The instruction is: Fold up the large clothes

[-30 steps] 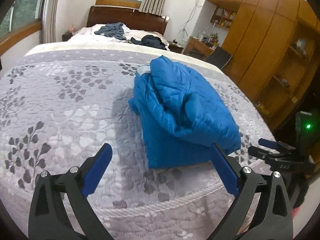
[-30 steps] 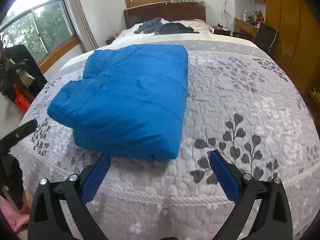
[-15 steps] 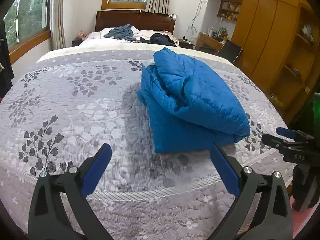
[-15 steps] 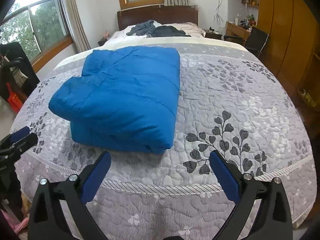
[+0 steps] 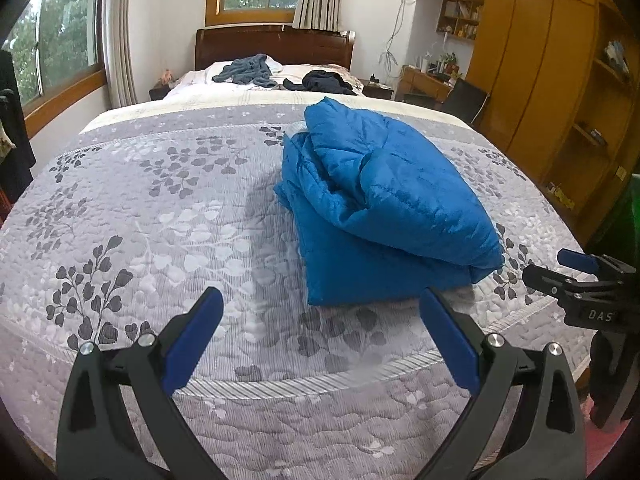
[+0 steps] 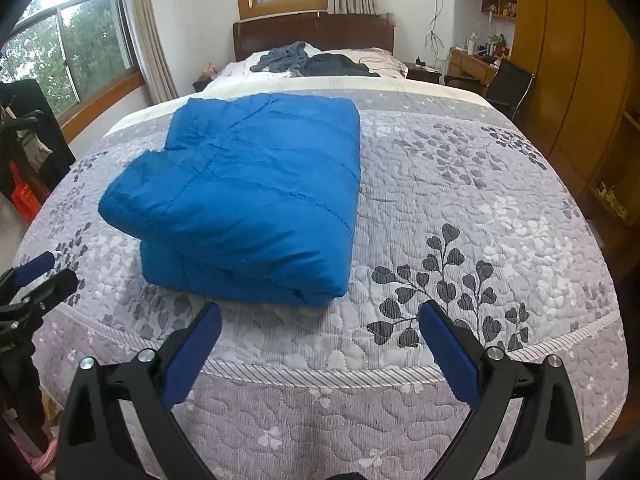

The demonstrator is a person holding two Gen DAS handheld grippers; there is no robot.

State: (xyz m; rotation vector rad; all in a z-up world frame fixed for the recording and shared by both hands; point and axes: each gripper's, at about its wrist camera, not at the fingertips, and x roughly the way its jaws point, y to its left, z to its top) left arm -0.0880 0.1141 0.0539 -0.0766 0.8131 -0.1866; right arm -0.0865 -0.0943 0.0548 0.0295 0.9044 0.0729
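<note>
Two claws hang over the near edge of a bed (image 5: 160, 208), both with their blue pads spread wide and nothing between them. The left claw (image 5: 320, 312) sits low in its own view, released, above the grey quilted bedspread (image 6: 460, 208) with its dark leaf print. The right claw (image 6: 320, 328) is likewise released, short of the garment and not touching it.

The blue puffer jacket (image 6: 256, 192) lies folded into a thick rectangular bundle on the bedspread, near the foot of the bed. From the right wrist view it sits left of centre, its top layer smooth with stitched quilting lines, a rounded fold facing the camera. From the left wrist view the same jacket (image 5: 384, 208) sits right of centre, and its stacked layers show at the open side, the upper fold puffed and overhanging the lower one.

At the right edge of the left view the other claw (image 5: 576, 276) shows beside the bed, apart from the jacket; lettering on it is partly readable, perhaps "DAS".

Farther up the bed, by the dark wooden headboard (image 6: 312, 34), lie a grey-blue garment (image 5: 246, 70) and a dark garment (image 5: 326, 82), both crumpled. Wooden cabinets (image 5: 532, 64) line the right wall.
</note>
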